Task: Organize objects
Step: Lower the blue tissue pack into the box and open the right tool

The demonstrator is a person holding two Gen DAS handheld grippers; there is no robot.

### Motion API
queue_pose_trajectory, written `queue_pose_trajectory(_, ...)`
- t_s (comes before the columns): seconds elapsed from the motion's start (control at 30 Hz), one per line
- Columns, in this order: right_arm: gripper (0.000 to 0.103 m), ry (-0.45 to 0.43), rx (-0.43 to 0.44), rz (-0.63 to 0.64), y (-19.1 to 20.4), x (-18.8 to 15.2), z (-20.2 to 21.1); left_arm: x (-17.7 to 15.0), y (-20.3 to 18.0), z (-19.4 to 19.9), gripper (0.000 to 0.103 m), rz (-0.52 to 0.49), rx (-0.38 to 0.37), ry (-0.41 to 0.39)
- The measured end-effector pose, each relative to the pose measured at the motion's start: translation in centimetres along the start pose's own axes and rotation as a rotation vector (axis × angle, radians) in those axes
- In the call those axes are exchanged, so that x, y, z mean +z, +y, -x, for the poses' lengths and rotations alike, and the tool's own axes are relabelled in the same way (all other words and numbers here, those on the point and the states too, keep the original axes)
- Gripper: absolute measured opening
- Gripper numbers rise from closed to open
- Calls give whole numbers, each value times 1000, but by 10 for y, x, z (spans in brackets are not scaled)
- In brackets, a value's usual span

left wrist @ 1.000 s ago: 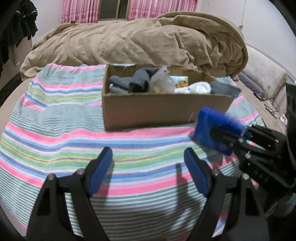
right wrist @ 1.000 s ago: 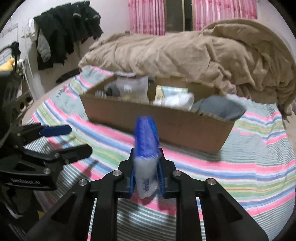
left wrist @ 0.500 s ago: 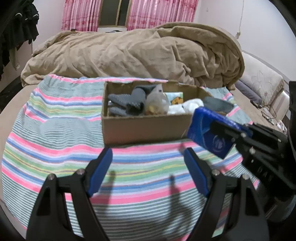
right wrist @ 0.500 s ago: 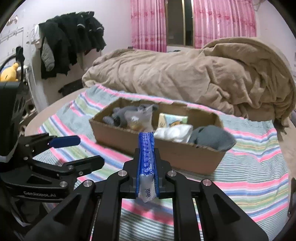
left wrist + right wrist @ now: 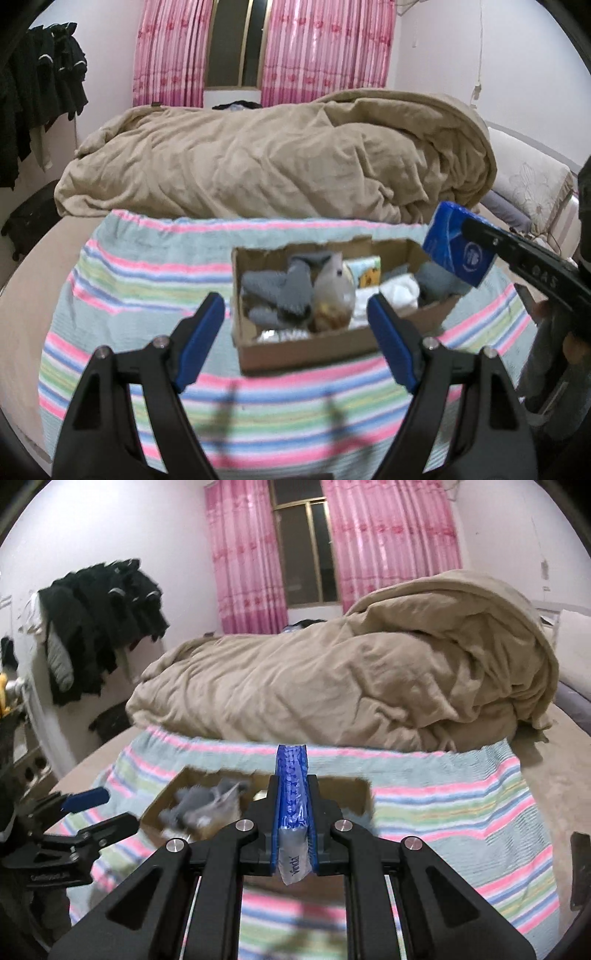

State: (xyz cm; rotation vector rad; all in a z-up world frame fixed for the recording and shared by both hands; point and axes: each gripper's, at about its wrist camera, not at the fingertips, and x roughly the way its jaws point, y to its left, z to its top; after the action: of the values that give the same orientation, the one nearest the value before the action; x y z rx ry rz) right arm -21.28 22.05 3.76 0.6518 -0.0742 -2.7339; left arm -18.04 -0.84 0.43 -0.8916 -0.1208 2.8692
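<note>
The right gripper has its fingers clamped flat against a soft blue plastic pack of tissues, held edge-up above the open brown cardboard box, probably so the thin pack can slip in among the grey socks and white cloth. The left gripper hovers near the box over the striped woven blanket, fingers spread wide and empty.
</note>
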Motion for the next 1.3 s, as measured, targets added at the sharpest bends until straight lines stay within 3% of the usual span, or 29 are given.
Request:
queue_pose_trajectory(0.33, 13, 36, -33, -40, -14, 12, -42, 30, -2, -27, 81, -15, -49, 32)
queue_pose_trajectory(0.5, 13, 121, -26, -74, -17, 4, -71, 28, 4, -49, 81, 23, -76, 90)
queue_pose_trajectory(0.73, 13, 205, -43, -102, -22, -9, -93, 11, 6, -78, 81, 16, -41, 161)
queue_pose_trajectory(0.9, 13, 271, -69, -110, -27, -27, -109, 6, 10, -81, 81, 20, -42, 165)
queue_pose_trajectory(1.1, 13, 267, -104, -69, -25, -33, -111, 5, 9, -77, 81, 9, -44, 152)
queue_pose_trajectory(1.23, 18, 269, -110, -65, -24, -35, -112, 6, 11, -73, 81, 16, -40, 144)
queue_pose_trajectory(1.3, 26, 266, -104, -70, -24, -36, -113, 7, 12, -69, 81, 24, -38, 139)
